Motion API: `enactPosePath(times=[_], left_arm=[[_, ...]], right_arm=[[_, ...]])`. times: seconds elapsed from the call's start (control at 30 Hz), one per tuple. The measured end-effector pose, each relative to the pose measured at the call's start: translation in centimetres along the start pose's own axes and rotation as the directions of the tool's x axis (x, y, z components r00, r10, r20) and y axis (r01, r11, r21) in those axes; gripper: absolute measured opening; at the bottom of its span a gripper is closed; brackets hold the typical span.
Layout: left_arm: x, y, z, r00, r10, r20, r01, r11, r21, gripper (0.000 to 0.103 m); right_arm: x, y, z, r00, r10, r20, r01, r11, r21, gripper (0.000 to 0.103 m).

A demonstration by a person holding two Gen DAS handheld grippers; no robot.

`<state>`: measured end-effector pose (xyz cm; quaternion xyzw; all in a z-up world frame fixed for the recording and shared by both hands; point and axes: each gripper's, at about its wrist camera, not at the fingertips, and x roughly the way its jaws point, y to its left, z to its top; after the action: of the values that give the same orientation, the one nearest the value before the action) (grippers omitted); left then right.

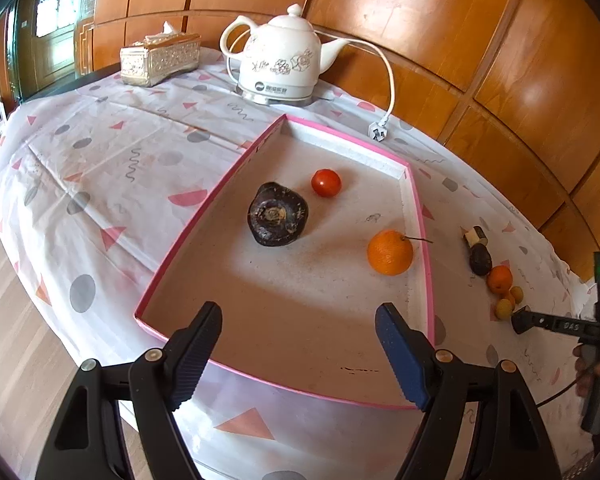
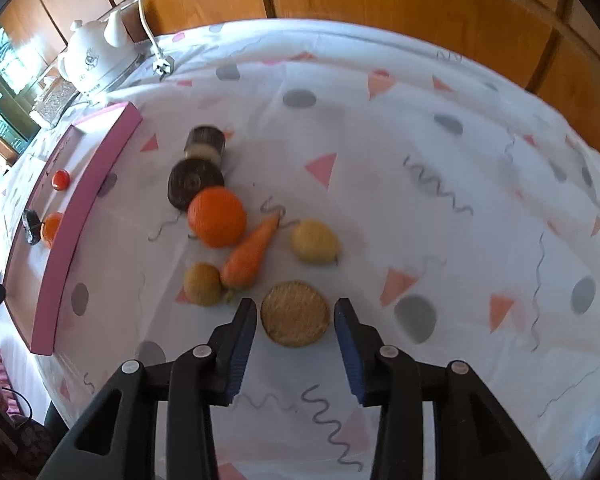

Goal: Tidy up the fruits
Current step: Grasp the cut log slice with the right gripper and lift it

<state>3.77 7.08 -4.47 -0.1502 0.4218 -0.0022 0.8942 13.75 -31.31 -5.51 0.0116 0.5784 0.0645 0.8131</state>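
Bright daylight, panel glare, fisheye blur

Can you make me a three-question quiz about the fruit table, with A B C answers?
1. Where is the small red tomato?
A. inside the pink tray
B. beside the kettle
C. under the tissue box

2. How many things lie inside the tray?
A. one
B. three
C. six

3. What is the right gripper doing?
A. squeezing the carrot
B. lifting the orange
C. standing open around the round tan disc

Answers:
1 A: the tomato sits on the tray floor, near the dark fruit.
2 B: tomato, dark fruit and an orange.
3 C: there are gaps between both pads and the disc, while the carrot and the outside orange lie untouched.
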Motion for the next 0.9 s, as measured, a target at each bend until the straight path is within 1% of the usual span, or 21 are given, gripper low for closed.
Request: enactPosePath(times=[0.1,0.13,0.17,0.27,0.33,0.43,0.5,0.53,0.6,0.63,0.7,0.77,0.83,0.9], left_arm=[[-0.6,0.1,-0.1,1.0,0.002,0.011,-0.002,1.0,0.005,0.08],[-0.7,0.1,-0.1,1.0,0.006,0.01,-0.006,1.0,0.007,0.08],[-0.9,0.1,-0.2,1.0,0.012,0.01,-0.012,1.0,0.01,0.08],[-1.5,0.6,-0.2,0.999,0.032,0.022,-0.032,0.999,0.001,0.08],[-1.9,1.1,-0.3,0.998,0.047,0.032,-0.047,0.999,-0.016,0.081],[-2.1,1.9,-0.3,0.997,0.068,0.029,-0.067,0.997,-0.046,0.081],[-2.0,2.4,-0.4,0.997,0.075,0.021,-0.074,0.995,-0.064,0.081],[-2.0,2.7,-0.4,0.997,0.08,0.02,-0.079,0.994,-0.072,0.081],[-2.1,2.8,-0.4,0.996,0.085,0.021,-0.083,0.994,-0.077,0.081],[-2.3,2.8,-0.3,0.996,0.086,0.027,-0.083,0.994,-0.076,0.081],[-2.8,2.8,-0.2,0.995,0.092,0.047,-0.088,0.994,-0.067,0.082],[-3.1,2.9,-0.1,0.994,0.094,0.058,-0.09,0.994,-0.066,0.083],[-3.3,3.0,-0.1,0.993,0.096,0.067,-0.092,0.994,-0.063,0.083],[-3.4,3.1,0.0,0.993,0.096,0.068,-0.092,0.994,-0.064,0.083]], right_arm=[[1.0,0.3,-0.2,1.0,-0.025,-0.003,0.025,1.0,0.019,0.04],[1.3,0.4,-0.2,0.999,-0.035,-0.006,0.036,0.999,0.021,0.036],[1.5,0.7,-0.3,0.998,-0.06,-0.005,0.06,0.998,0.015,0.036],[1.3,1.2,-0.8,0.996,-0.09,0.022,0.09,0.996,0.004,0.036],[0.6,1.5,-1.3,0.99,-0.13,0.047,0.129,0.992,0.007,0.036],[-0.9,2.6,-2.2,0.985,-0.138,0.106,0.138,0.99,-0.001,0.036],[-2.3,3.8,-2.7,0.977,-0.145,0.156,0.151,0.988,-0.022,0.036],[-3.0,4.6,-2.8,0.976,-0.12,0.181,0.128,0.991,-0.038,0.036],[-3.8,6.1,-2.6,0.979,-0.044,0.199,0.06,0.995,-0.078,0.036],[-3.9,6.9,-2.5,0.979,-0.023,0.204,0.044,0.994,-0.098,0.036],[-4.2,10.0,-2.2,0.975,0.037,0.219,0.0,0.986,-0.166,0.036],[-4.4,13.2,-1.7,0.967,0.133,0.217,-0.082,0.97,-0.228,0.036],[-4.2,16.3,-1.2,0.961,0.183,0.207,-0.122,0.954,-0.274,0.036],[-3.6,19.4,-0.5,0.953,0.245,0.177,-0.182,0.932,-0.313,0.036]])
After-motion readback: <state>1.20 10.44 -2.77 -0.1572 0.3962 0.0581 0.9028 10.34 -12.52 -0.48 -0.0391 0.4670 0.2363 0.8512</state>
